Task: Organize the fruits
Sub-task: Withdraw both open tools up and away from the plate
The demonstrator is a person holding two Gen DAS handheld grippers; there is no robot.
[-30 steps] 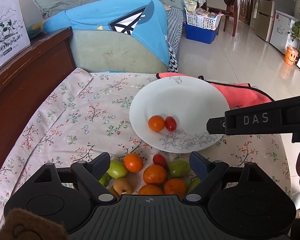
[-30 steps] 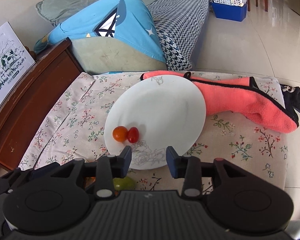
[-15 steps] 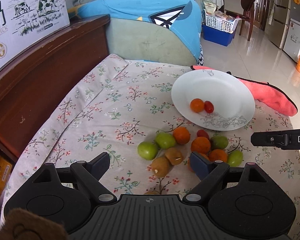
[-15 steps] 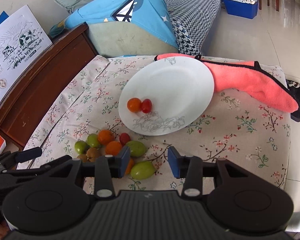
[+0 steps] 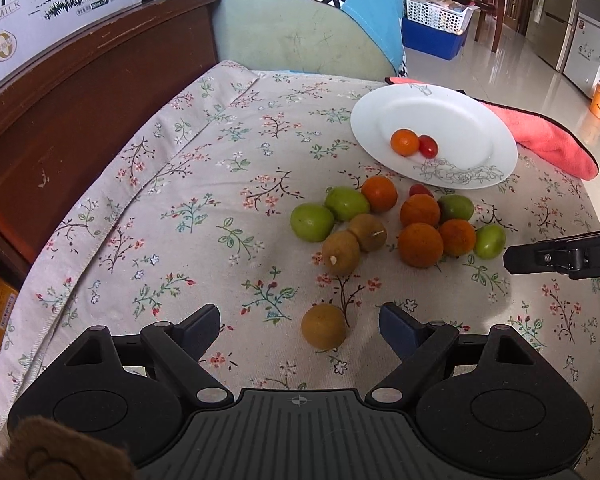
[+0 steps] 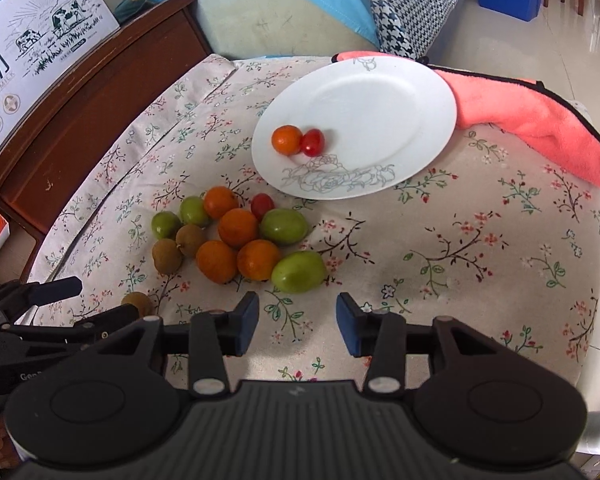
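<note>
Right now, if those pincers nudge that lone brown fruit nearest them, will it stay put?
Probably not. The lone brown fruit looks round, so it would likely roll on the flat tablecloth. It sits loose between the open left gripper fingers, nothing bracing it. Its small size suggests it's light.

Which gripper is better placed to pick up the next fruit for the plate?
Left, probably. The open left gripper already brackets the lone brown fruit between its fingers. The right gripper is also open but has only cloth between its fingers, with the green fruit just ahead.
</note>
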